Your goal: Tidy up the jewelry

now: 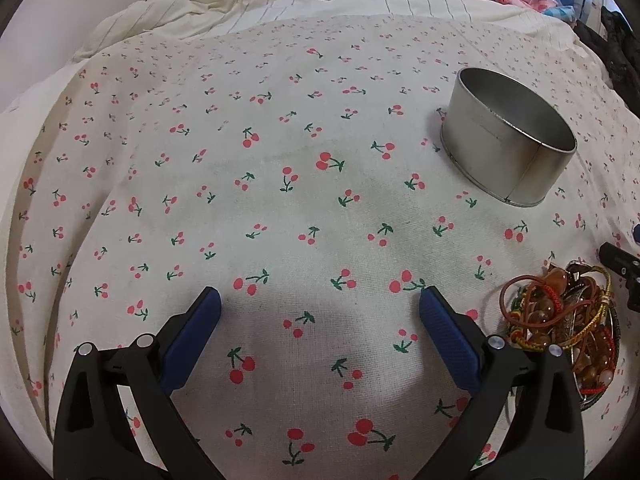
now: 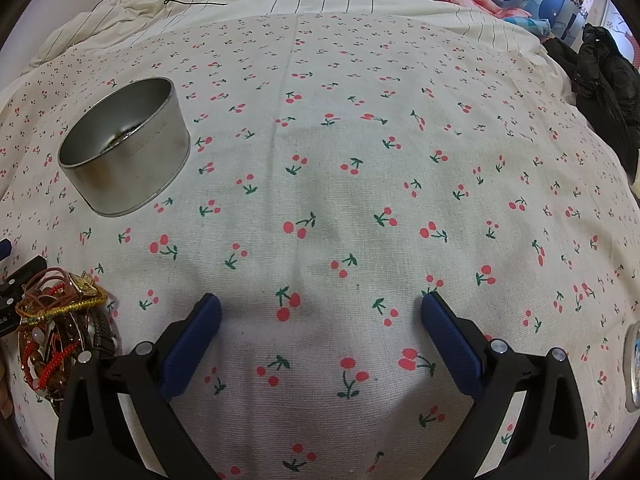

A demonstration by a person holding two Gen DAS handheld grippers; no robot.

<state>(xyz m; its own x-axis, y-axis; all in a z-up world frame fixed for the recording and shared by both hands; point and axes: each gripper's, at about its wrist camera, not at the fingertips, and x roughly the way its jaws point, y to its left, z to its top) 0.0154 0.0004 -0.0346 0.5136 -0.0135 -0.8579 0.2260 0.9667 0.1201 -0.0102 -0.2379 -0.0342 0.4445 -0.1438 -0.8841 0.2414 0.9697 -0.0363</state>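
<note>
One round metal tin [image 1: 510,140], seemingly smooth-walled

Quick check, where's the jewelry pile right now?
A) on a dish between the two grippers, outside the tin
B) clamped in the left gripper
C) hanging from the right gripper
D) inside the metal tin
A: the jewelry is heaped on a shallow dish on the cloth, right of the open left gripper and left of the open right gripper; the tin stands apart, farther back.
</note>
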